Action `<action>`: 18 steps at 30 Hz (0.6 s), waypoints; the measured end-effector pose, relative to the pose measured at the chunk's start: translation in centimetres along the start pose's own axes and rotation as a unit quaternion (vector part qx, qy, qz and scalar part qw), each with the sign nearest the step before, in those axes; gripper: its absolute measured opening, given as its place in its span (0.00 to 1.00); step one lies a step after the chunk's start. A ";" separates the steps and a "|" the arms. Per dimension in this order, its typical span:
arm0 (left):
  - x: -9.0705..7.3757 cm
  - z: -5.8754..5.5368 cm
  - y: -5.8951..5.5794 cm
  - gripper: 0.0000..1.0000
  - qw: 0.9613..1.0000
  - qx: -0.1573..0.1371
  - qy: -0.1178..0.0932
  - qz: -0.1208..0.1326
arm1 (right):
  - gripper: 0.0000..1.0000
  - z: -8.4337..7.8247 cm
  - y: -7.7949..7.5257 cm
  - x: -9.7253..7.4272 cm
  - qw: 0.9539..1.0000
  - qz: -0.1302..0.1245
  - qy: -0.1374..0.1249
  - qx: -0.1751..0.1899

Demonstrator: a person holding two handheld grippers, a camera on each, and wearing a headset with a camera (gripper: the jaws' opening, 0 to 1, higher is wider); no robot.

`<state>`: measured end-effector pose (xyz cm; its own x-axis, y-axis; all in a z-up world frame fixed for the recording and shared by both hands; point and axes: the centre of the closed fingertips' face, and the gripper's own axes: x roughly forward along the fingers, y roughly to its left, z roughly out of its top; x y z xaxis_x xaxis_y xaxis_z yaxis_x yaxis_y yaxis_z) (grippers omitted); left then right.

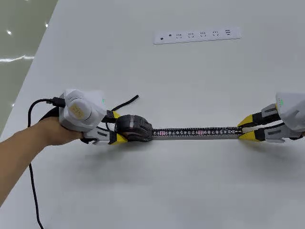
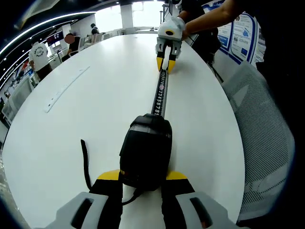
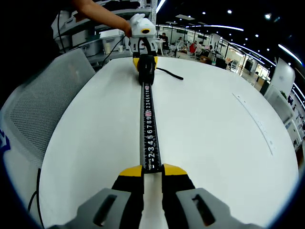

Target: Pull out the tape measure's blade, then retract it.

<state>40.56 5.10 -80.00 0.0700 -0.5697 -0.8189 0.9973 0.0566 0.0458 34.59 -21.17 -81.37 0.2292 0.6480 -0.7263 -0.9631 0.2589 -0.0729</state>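
A dark grey tape measure case (image 1: 134,128) rests on the white table, and my left gripper (image 1: 116,127) is shut on it from the left; its own view shows the case (image 2: 146,150) between the yellow-tipped jaws. The black blade (image 1: 195,132) with white numbers runs rightward across the table. My right gripper (image 1: 246,129) is shut on the blade's far end. In the right gripper view the blade (image 3: 148,133) stretches from my jaws (image 3: 152,171) to the case (image 3: 146,63). The other gripper (image 2: 166,64) appears at the blade's far end in the left gripper view.
A white power strip (image 1: 197,35) lies at the back of the table. A black wrist strap (image 1: 126,102) trails from the case, and a black cable (image 1: 33,157) runs off the left gripper. A mesh chair (image 2: 259,133) stands beside the table edge.
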 end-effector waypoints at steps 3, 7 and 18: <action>0.0 0.0 0.0 0.28 1.000 0.000 0.000 -0.001 | 0.12 0.0 -0.1 0.0 1.000 0.000 0.001 0.003; 0.0 0.1 0.0 0.29 1.000 0.005 0.006 0.001 | 0.13 0.0 0.0 0.1 1.000 0.004 0.007 0.001; 0.1 0.4 0.1 0.29 1.000 0.006 0.006 0.005 | 0.14 0.0 -0.1 0.1 1.000 0.002 0.020 -0.009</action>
<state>40.67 4.74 -79.86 0.0788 -0.5592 -0.8252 0.9969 0.0515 0.0603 34.73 -21.16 -81.49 0.2207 0.6200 -0.7529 -0.9664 0.2435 -0.0828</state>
